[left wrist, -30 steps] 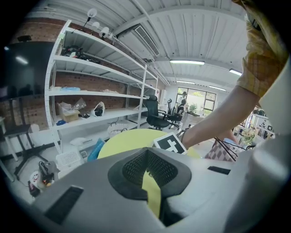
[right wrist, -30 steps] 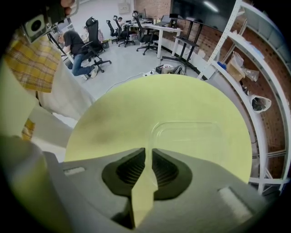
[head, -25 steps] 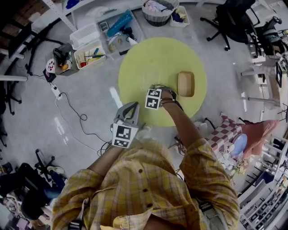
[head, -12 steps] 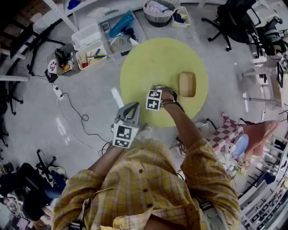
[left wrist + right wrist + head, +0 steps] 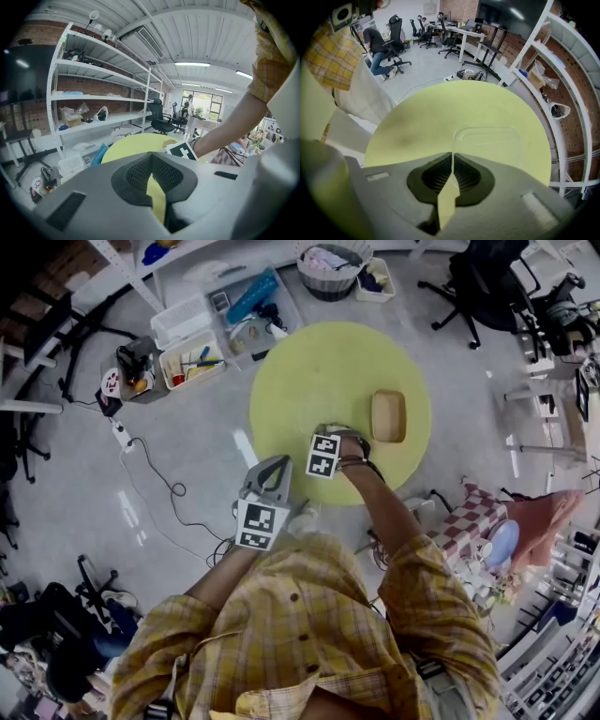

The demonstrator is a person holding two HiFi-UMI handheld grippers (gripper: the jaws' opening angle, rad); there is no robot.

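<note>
The right gripper hangs over the lower part of the round yellow tabletop, its fingers pressed together with nothing between them. The small rectangular tray sits on the tabletop near the gripper, toward the disc's right edge. The left gripper, its fingers likewise closed and empty, is held off the tabletop's lower-left edge, above the grey floor.

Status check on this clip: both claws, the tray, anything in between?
Left claw shut, empty, beside the yellow table. Right claw shut, empty, over it. Tray on table, apart from both. Nothing between.
</note>
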